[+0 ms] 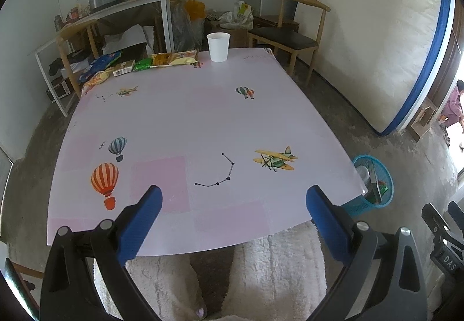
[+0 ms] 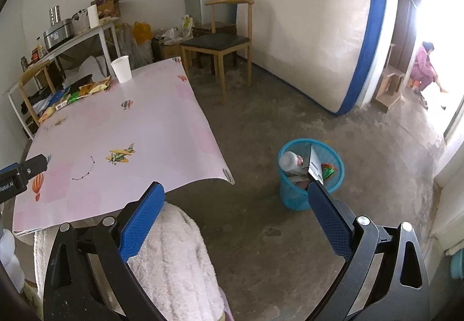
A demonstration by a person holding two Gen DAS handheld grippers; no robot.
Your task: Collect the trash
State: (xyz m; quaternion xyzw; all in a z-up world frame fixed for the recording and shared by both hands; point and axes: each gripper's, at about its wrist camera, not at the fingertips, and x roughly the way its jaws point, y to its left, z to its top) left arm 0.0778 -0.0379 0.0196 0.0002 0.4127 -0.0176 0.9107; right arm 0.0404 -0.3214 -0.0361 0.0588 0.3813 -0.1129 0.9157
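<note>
The trash left to collect is a row of crinkled snack wrappers in yellow, green, orange and blue (image 1: 145, 63), lying flat along the far left edge of the pink bench with its balloon and aeroplane prints (image 1: 188, 123); the row's long axis runs along that far edge, slanting down toward the left corner, and just beside its right end stands an upright white paper cup (image 1: 218, 47), mouth up. The round blue mesh waste basket (image 2: 311, 173) sits on the concrete floor off the bench's near right corner, already holding a bottle, a box and wrappers. The left gripper (image 1: 233, 199) hovers over the near edge, its blue-padded jaws spread wide and empty; the right gripper (image 2: 236, 199) hangs past the bench's near corner, toward the basket, equally wide apart with nothing between the pads. To do this step well, I judge the left gripper should reach across, come down across a wrapper's short side, pinch low on the film, and avoid knocking the cup.
</note>
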